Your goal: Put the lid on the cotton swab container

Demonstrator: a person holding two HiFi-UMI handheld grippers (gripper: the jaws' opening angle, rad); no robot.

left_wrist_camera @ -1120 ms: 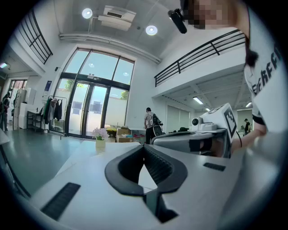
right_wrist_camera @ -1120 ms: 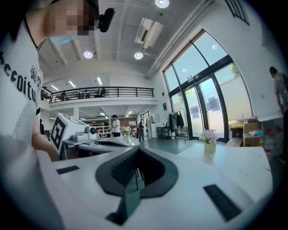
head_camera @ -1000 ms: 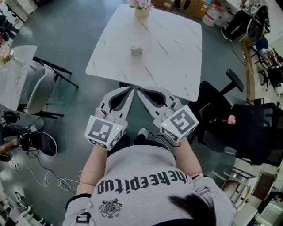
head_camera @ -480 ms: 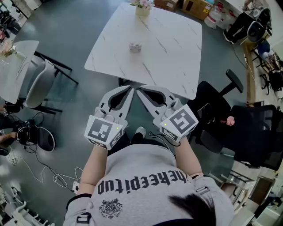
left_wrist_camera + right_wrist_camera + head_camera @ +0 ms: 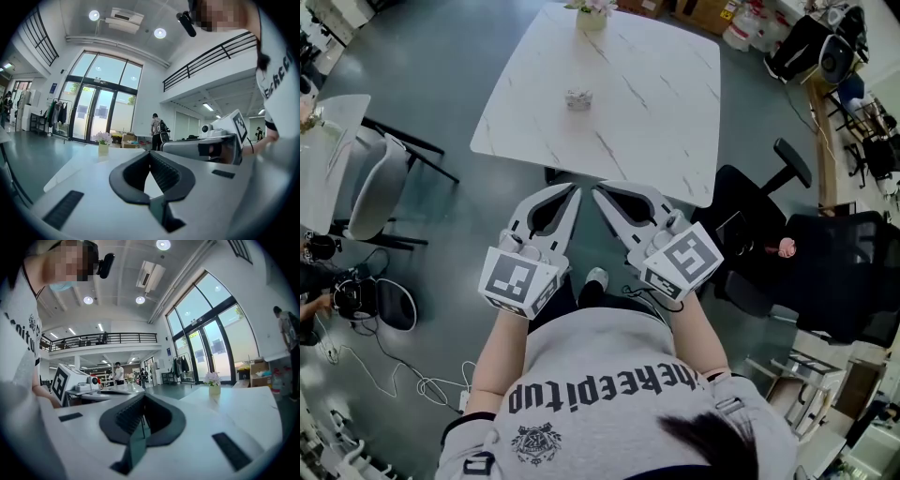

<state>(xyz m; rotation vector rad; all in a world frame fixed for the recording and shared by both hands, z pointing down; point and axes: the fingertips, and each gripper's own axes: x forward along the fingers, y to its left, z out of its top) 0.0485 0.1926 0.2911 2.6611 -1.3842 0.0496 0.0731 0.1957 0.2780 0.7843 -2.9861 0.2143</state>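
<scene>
A small pale cotton swab container (image 5: 577, 98) stands near the middle of the white marble table (image 5: 656, 122); it is too small to tell its lid apart. Both grippers hang in front of the person's chest, short of the table's near edge and pointing at it. My left gripper (image 5: 575, 190) is shut with nothing in it, its ribbed pads meeting in the left gripper view (image 5: 150, 154). My right gripper (image 5: 597, 194) is likewise shut and empty (image 5: 143, 397). The container does not show in either gripper view.
A vase of flowers (image 5: 592, 14) stands at the table's far edge. A grey chair (image 5: 370, 192) and a second white table (image 5: 323, 155) are at the left. Black office chairs (image 5: 769, 234) stand at the right. Cables lie on the floor at the lower left.
The table and container have slid slightly up and left in the head view. Both grippers stay shut, side by side in the same pose.
</scene>
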